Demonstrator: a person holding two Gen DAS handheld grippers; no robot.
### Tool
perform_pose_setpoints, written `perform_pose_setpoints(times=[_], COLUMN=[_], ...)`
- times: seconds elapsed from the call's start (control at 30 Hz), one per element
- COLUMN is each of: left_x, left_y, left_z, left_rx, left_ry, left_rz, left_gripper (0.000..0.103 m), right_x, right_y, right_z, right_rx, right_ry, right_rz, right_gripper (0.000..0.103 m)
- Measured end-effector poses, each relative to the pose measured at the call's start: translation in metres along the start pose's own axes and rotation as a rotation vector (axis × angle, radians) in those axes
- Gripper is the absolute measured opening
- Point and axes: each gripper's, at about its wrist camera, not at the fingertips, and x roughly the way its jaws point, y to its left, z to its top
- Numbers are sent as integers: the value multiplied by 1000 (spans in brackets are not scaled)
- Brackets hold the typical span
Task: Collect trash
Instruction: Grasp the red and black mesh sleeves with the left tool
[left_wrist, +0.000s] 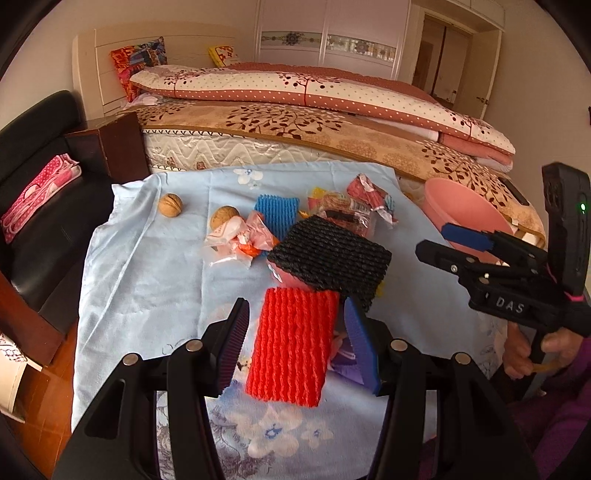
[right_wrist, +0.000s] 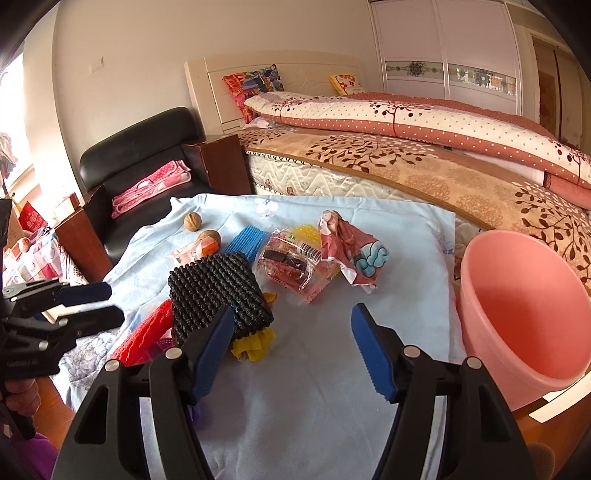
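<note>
Trash lies on a light blue cloth (left_wrist: 147, 266): a red foam net (left_wrist: 291, 347), a black foam net (left_wrist: 332, 258), a blue foam net (left_wrist: 276, 210), clear snack wrappers (left_wrist: 236, 240), a red-printed packet (right_wrist: 295, 266), a crumpled pink wrapper (right_wrist: 349, 243) and yellow scraps (right_wrist: 255, 343). My left gripper (left_wrist: 299, 339) is open, its jaws on either side of the red net, not closed on it. My right gripper (right_wrist: 291, 354) is open and empty over bare cloth, beside the black net (right_wrist: 218, 291). A pink bin (right_wrist: 524, 306) stands at the right.
Two walnuts (left_wrist: 170, 205) (left_wrist: 223, 218) lie at the cloth's far left. A bed (left_wrist: 295, 122) with folded quilts runs behind the table. A black chair (left_wrist: 40, 206) with a pink cloth and a dark wooden stand (left_wrist: 118, 147) are at the left.
</note>
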Motion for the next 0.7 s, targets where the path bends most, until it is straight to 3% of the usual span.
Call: perform_pose_setpoints(times=[0.2,0.33,0.43,0.53,0.7], left_x=[8,17,21,23,15], left_y=[-12,-14,-11,-4,1], left_z=[-11,-17,-20,-22,-22], left_rx=[66,80,80,50,36], left_ry=[52,83,105,114,89], left_rz=[-46,-24,-27,-32,-32], left_gripper=[54,54,31,16,10], right_x=[4,9,16,27,50], right_y=[1,2,2,3,0], right_z=[0,2,4,8,15], right_rx=[-1,-2,8,20,69], right_ry=[21,33,52,74,134], right_rz=[18,30,56,90,140], right_gripper=[66,66,66,66,66])
